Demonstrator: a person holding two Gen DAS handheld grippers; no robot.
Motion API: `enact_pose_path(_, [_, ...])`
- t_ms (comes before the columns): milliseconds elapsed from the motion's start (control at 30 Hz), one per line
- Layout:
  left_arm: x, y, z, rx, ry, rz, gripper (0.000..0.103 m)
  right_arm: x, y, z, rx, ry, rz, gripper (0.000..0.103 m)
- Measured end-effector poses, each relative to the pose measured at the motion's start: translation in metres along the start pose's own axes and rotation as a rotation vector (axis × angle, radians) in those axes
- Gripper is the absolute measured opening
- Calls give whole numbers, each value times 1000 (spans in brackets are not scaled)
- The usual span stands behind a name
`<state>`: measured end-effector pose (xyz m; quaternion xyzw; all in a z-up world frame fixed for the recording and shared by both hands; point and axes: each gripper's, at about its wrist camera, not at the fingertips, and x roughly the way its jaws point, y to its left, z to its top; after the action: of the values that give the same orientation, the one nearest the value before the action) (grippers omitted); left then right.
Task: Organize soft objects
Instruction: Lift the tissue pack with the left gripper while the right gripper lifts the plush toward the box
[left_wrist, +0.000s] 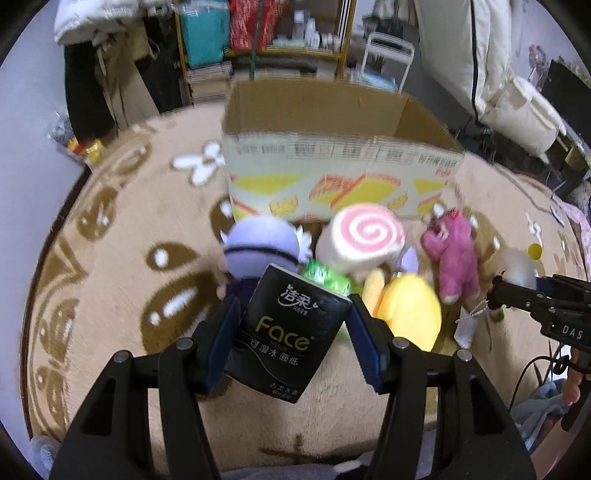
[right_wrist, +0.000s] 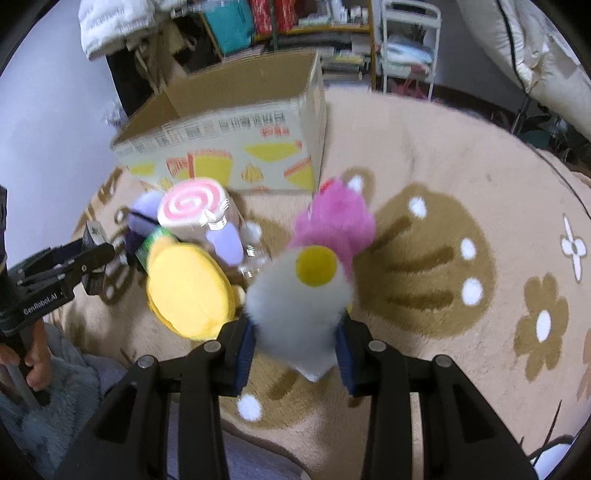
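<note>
A cardboard box (left_wrist: 332, 155) is being faced across the carpet (right_wrist: 443, 155). Just before it, a black tissue pack (left_wrist: 284, 332) is being clamped by the left gripper (left_wrist: 295, 332), and a white plush (right_wrist: 299, 314) by the right gripper (right_wrist: 295, 354).

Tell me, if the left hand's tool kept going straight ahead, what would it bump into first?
Probably the green packet just beyond the black tissue pack that the left gripper holds, then the pink swirl roll plush; depth is unclear.
</note>
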<state>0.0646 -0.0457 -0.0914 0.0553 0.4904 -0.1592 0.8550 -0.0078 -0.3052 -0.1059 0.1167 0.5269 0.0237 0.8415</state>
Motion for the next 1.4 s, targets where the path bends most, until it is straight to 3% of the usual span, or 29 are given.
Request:
enact_pose_path(433, [-64, -9, 8, 19, -305, 54, 57, -57, 21, 19, -35, -329, 73, 40])
enact_pose_path(633, [-94, -10, 27, 14, -420, 43, 57, -71, 36, 29, -86, -412, 95, 40])
enact_pose_path(833, [-120, -16, 53, 49, -525, 96, 57, -87, 56, 46, -176, -511, 87, 40])
enact_pose_path(1167, [-119, -19, 100, 107, -602, 123, 57, -94, 73, 93, -219, -604, 91, 41])
enact_pose_path(1400, [-86, -16, 123, 70, -570, 107, 57, -82, 75, 129, -220, -643, 115, 41])
